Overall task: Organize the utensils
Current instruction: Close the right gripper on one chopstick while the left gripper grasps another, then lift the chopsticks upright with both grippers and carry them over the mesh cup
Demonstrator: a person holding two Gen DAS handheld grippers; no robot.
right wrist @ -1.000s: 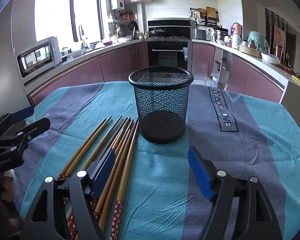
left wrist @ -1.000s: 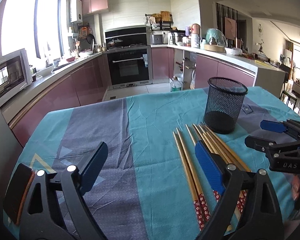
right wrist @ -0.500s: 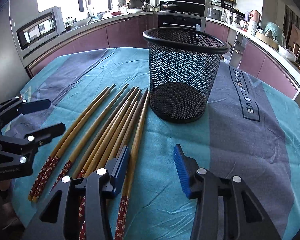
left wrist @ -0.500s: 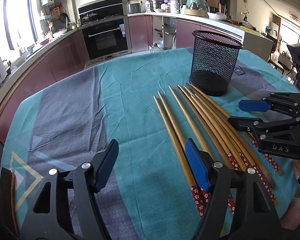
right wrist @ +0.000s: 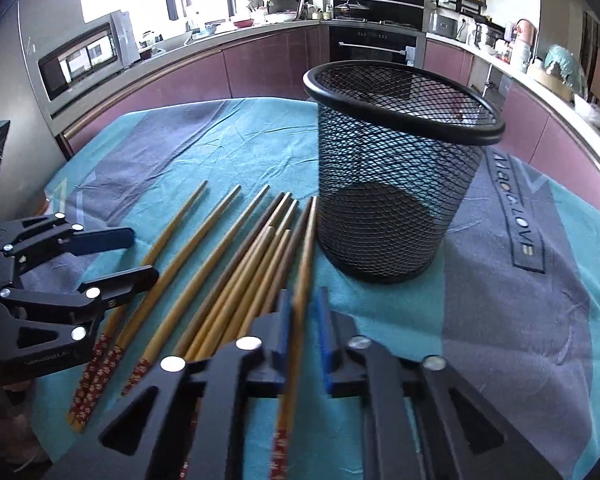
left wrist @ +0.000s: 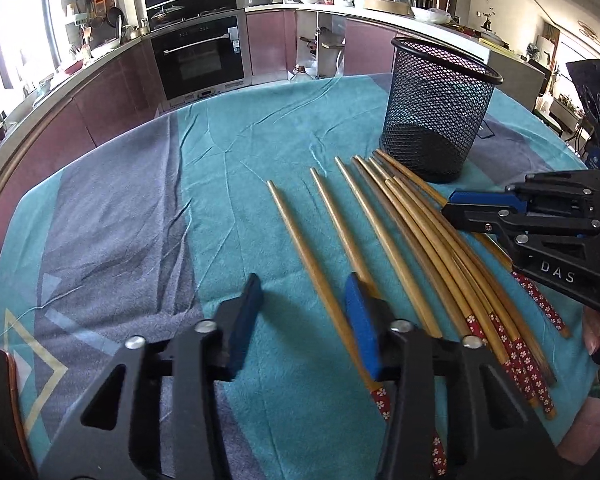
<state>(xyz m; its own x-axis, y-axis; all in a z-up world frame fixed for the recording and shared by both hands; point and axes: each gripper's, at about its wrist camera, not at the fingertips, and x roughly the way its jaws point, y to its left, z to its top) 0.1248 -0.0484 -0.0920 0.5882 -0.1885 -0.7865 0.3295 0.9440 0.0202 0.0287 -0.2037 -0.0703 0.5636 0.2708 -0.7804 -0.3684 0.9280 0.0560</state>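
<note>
Several wooden chopsticks (left wrist: 412,232) with red flowered ends lie side by side on the teal and grey tablecloth (left wrist: 140,208). They also show in the right wrist view (right wrist: 228,276). A black mesh cup (right wrist: 396,184) stands upright just behind their tips, also seen in the left wrist view (left wrist: 436,108). My left gripper (left wrist: 300,316) is open, low over the leftmost chopstick (left wrist: 312,264). My right gripper (right wrist: 304,312) is narrowly open, its jaws either side of the rightmost chopstick (right wrist: 306,248), not clamped.
The round table's near edge lies close below both grippers. A kitchen counter with a microwave (right wrist: 84,56) and an oven (left wrist: 200,56) curves round behind. A chair back (left wrist: 4,392) shows at the left edge.
Both grippers have moved down and forward toward the chopsticks. The right gripper's jaws have narrowed around the rightmost chopstick. The left gripper's jaws have also narrowed over the leftmost one.
</note>
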